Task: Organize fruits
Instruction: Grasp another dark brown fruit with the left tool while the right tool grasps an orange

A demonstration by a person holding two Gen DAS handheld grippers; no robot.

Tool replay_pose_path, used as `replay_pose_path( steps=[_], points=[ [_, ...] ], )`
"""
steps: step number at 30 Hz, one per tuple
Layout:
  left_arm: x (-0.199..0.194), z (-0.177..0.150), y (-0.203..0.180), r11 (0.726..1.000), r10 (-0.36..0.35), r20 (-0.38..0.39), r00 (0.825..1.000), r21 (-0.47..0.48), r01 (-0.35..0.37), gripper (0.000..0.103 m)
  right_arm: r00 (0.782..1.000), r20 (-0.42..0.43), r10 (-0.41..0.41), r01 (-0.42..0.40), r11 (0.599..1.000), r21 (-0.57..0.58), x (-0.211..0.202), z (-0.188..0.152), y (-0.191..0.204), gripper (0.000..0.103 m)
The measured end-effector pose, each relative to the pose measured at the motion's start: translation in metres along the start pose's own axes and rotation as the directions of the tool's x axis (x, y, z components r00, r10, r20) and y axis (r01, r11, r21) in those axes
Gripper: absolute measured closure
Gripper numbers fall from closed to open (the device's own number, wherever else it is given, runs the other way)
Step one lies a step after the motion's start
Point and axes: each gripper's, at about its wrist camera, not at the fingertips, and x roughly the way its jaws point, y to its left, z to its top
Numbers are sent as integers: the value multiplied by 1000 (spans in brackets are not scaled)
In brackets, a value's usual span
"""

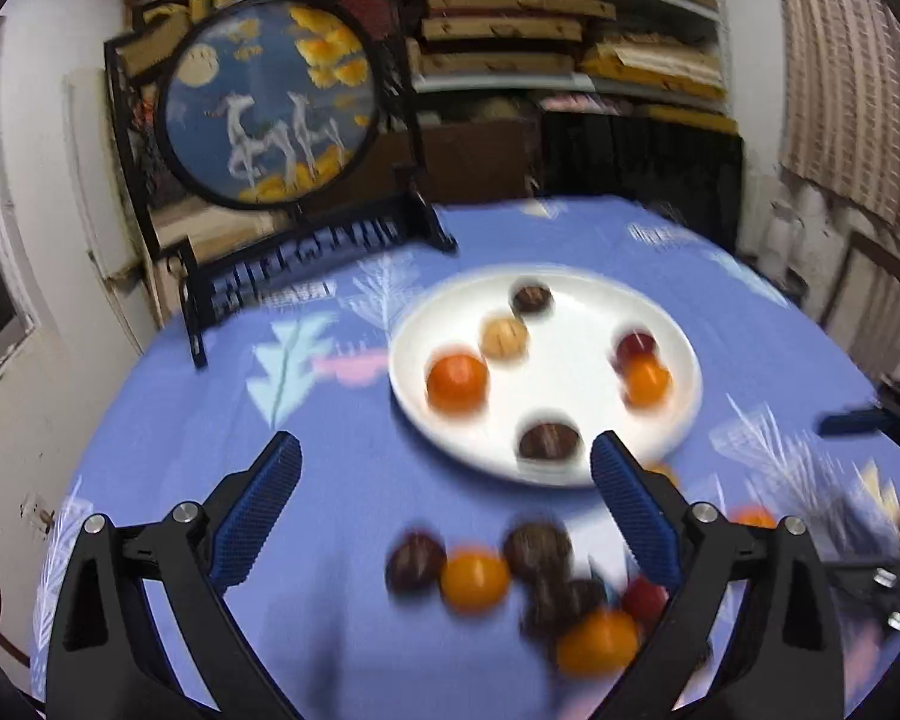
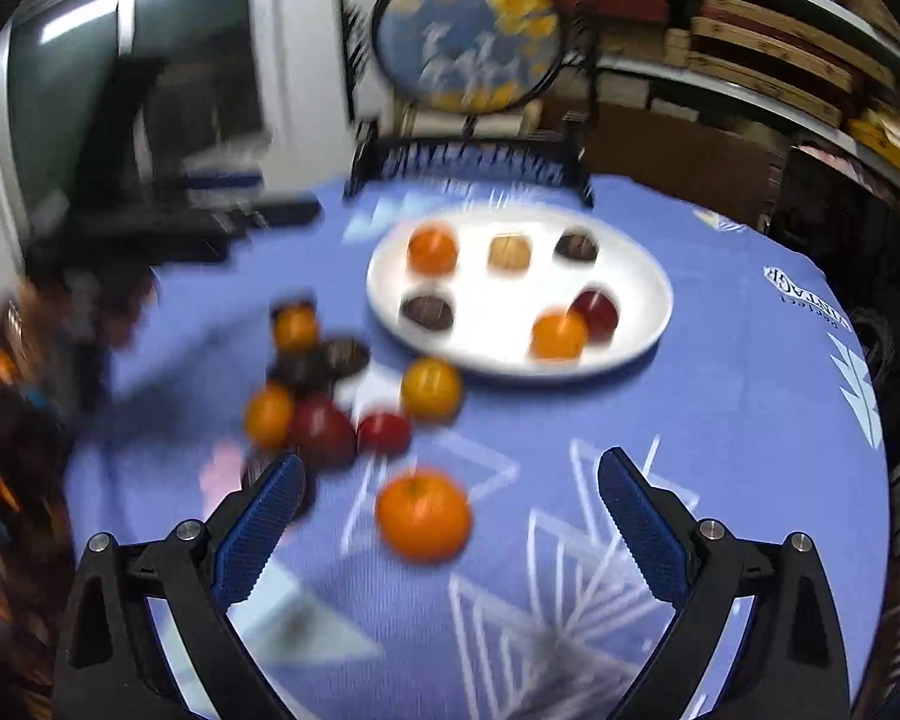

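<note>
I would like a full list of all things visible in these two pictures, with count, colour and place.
plate: one, white, on the cloth, far side.
fruits on plate: six; two orange, one tan, two dark brown, one dark red.
loose fruits: a blurred cluster, orange, dark red and brown, on the cloth beside the plate; exact count unclear.
lone orange: one, nearest the right tongs.
tablecloth: one, blue, white patterns.
round screen: one, blue picture, black stand, behind the plate.
shelves: stacked boxes, background.
left tongs: open, empty.
right tongs: open, empty.

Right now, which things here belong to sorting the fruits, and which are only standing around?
For the job:
- white plate with six fruits on it
- loose fruits on the blue tablecloth
- nearest orange

Only standing around:
- round picture screen
- shelves of boxes
</note>
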Motion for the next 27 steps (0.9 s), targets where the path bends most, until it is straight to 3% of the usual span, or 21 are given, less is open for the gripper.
replay_pose_path(
  steps=[4,5,8,12,15,21,24,27],
  points=[
    [-25,-31,-13,997,-48,-72,996,51,52,8,997,-74,-27,23,998,-56,21,-3,16,9],
    [-31,-39,-20,995,-58,-93,994,75,65,8,995,-90,-32,26,997,-67,26,-3,18,18],
    [-40,-57,-39,988,-91,-136,987,109,106,8,986,-158,-52,39,996,-86,41,-9,22,59],
    [-39,-76,-67,975,-177,-211,961,94,200,8,987,-152,-51,40,997,-73,29,-15,21,59],
    [-25,-84,-89,973,-194,-261,946,68,219,9,989,-140,-56,48,997,-59,17,-21,18,59],
    [16,-82,-103,990,-135,-334,933,-14,139,28,992,-111,-52,49,998,-35,-1,-28,13,59],
    [19,-81,-100,992,-126,-330,936,-17,128,57,994,-103,-46,43,999,-28,-3,-31,11,59],
    [10,-81,-93,987,-157,-327,932,-23,158,58,994,-99,-40,37,999,-27,-4,-32,12,59]
  ],
)
